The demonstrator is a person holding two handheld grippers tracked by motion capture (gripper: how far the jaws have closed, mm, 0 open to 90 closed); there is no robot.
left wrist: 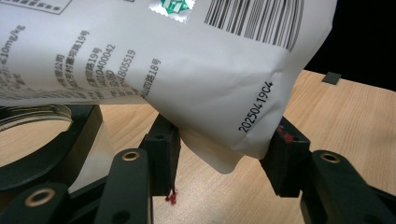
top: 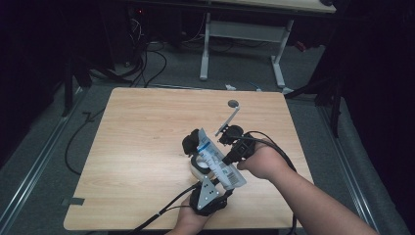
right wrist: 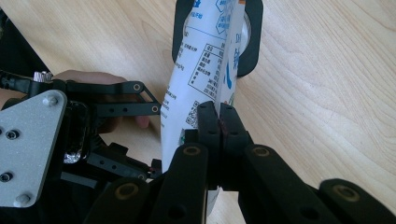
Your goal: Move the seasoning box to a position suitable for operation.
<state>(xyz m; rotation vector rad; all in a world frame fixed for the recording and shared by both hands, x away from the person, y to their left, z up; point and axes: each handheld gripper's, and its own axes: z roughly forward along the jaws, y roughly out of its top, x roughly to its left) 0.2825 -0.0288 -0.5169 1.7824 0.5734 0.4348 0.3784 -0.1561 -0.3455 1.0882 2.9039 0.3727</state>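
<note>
A white pouch [top: 219, 161] with blue print and a barcode hangs tilted over the middle of the wooden table [top: 142, 147]. My right gripper [top: 231, 157] comes in from the right and is shut on the pouch's thin side seam [right wrist: 219, 119]. My left gripper [top: 215, 180] reaches up from the near edge, its pads pressed on both sides of the pouch's bottom corner [left wrist: 224, 149]. The pouch's top end [right wrist: 219, 28] points into a clear jar [left wrist: 28, 116] that sits in a black ring holder [right wrist: 250, 51].
A long-handled metal scoop [top: 230, 116] lies on the table just beyond the grippers. Bare wood spreads to the left and far side. Cables trail from both grippers toward the near edge. Past the table stand a desk's white legs [top: 204, 49] and floor cables.
</note>
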